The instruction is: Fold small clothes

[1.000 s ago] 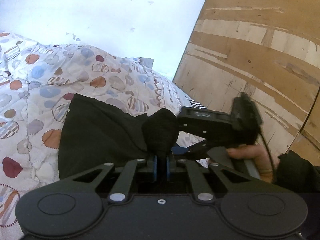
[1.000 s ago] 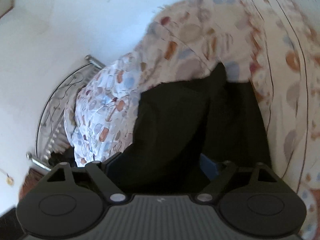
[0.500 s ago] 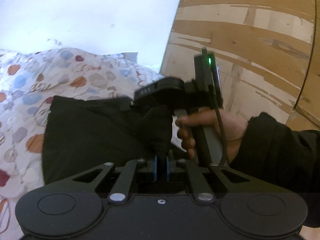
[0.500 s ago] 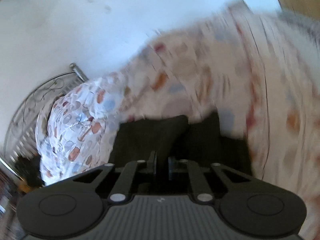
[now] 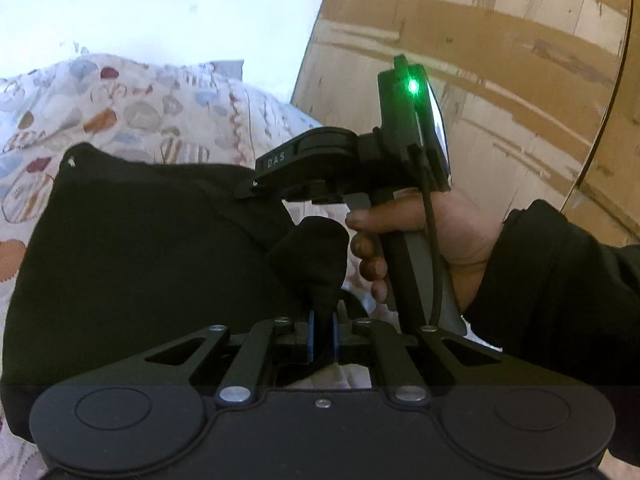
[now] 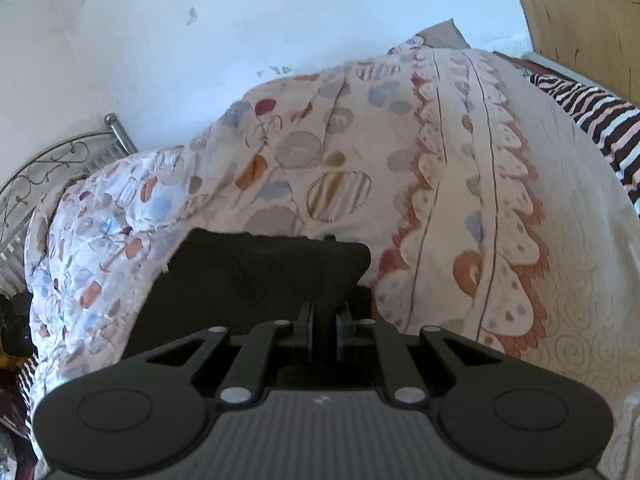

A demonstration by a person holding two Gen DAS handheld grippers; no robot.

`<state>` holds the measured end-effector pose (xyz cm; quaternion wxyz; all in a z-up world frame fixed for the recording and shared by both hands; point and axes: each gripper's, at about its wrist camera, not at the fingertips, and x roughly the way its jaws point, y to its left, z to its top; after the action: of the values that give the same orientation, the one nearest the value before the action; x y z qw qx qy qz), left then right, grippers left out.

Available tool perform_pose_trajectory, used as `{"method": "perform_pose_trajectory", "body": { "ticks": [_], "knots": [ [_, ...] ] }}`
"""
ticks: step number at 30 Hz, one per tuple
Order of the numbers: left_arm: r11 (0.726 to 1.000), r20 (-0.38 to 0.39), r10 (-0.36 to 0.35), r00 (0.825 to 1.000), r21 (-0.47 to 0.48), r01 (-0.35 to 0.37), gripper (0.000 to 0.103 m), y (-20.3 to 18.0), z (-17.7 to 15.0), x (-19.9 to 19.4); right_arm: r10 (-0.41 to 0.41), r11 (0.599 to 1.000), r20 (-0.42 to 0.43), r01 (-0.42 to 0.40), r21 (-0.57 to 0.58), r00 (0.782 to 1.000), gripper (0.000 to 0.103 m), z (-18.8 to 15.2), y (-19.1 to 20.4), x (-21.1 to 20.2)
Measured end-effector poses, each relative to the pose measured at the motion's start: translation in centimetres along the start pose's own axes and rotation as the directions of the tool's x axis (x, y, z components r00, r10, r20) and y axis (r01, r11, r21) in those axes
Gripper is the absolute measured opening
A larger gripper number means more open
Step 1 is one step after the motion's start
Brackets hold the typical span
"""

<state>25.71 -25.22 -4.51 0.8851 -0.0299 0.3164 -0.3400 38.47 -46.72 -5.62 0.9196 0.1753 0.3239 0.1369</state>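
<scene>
A small black garment (image 5: 132,264) lies spread on a patterned quilt (image 5: 132,112). My left gripper (image 5: 323,330) is shut on a bunched corner of the black cloth, which bulges up just beyond its blue pads. In the right wrist view the same black garment (image 6: 256,276) fills the middle, and my right gripper (image 6: 324,330) is shut on its near edge. The right gripper's body, with a green light, shows in the left wrist view (image 5: 360,164), held by a hand (image 5: 432,240) in a dark sleeve.
A plywood wall (image 5: 500,60) rises at the right and a white wall (image 6: 240,20) behind the bed. A metal bed frame (image 6: 60,160) curves at the left. A striped cloth (image 6: 592,116) lies at the far right of the quilt (image 6: 460,160).
The right gripper closed from wide open onto the garment's edge and turned. The left gripper moved across with its pinched corner, and the hand with the right gripper came nearer in its view.
</scene>
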Motion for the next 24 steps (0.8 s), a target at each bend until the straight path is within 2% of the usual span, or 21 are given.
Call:
{"method": "perform_pose_trajectory", "body": {
  "ticks": [5, 7, 10, 12, 14, 16, 18, 19, 24],
  "knots": [
    [0.999, -0.029, -0.027, 0.999, -0.040, 0.026, 0.015, 0.9, 0.1, -0.1, -0.026, 0.999, 0.001, 0.026, -0.025, 1.000, 0.017, -0.3, 0.3, -0.4],
    [0.998, -0.047, -0.040, 0.998, -0.058, 0.037, 0.019, 1.2, 0.1, -0.2, -0.046, 0.998, 0.005, 0.046, -0.035, 0.999, 0.029, -0.5, 0.4, -0.9],
    [0.995, -0.052, -0.056, 0.997, -0.086, 0.052, 0.033, 1.3, 0.3, -0.5, -0.063, 0.997, 0.004, 0.063, -0.046, 0.998, 0.041, -0.7, 0.4, -1.7],
    [0.994, -0.045, -0.061, 0.997, -0.096, 0.057, 0.052, 1.2, 0.4, -1.0, -0.078, 0.996, 0.009, 0.078, -0.047, 0.997, 0.053, -0.9, 0.3, -2.5],
    [0.994, -0.031, -0.059, 0.998, -0.099, 0.056, 0.061, 1.0, 0.3, -1.6, -0.080, 0.995, 0.015, 0.081, -0.050, 0.997, 0.059, -1.2, 0.3, -3.4],
    [0.993, -0.025, -0.058, 0.998, -0.101, 0.055, 0.067, 0.7, 0.4, -2.2, -0.090, 0.994, 0.022, 0.091, -0.056, 0.996, 0.072, -1.5, 0.3, -4.4],
    [0.993, -0.017, -0.048, 0.999, -0.113, 0.046, 0.078, 0.6, 0.5, -2.9, -0.099, 0.993, 0.031, 0.101, -0.060, 0.995, 0.080, -1.8, 0.4, -5.5],
    [0.992, -0.011, -0.043, 0.999, -0.118, 0.042, 0.079, 0.6, 0.5, -3.3, -0.105, 0.992, 0.038, 0.107, -0.062, 0.994, 0.087, -1.9, 0.5, -6.0],
    [0.991, 0.034, 0.013, 0.999, -0.131, -0.008, 0.098, 0.7, 0.9, -5.7, -0.119, 0.991, 0.066, 0.122, -0.055, 0.991, 0.102, -2.4, 1.2, -8.4]
  ]
}}
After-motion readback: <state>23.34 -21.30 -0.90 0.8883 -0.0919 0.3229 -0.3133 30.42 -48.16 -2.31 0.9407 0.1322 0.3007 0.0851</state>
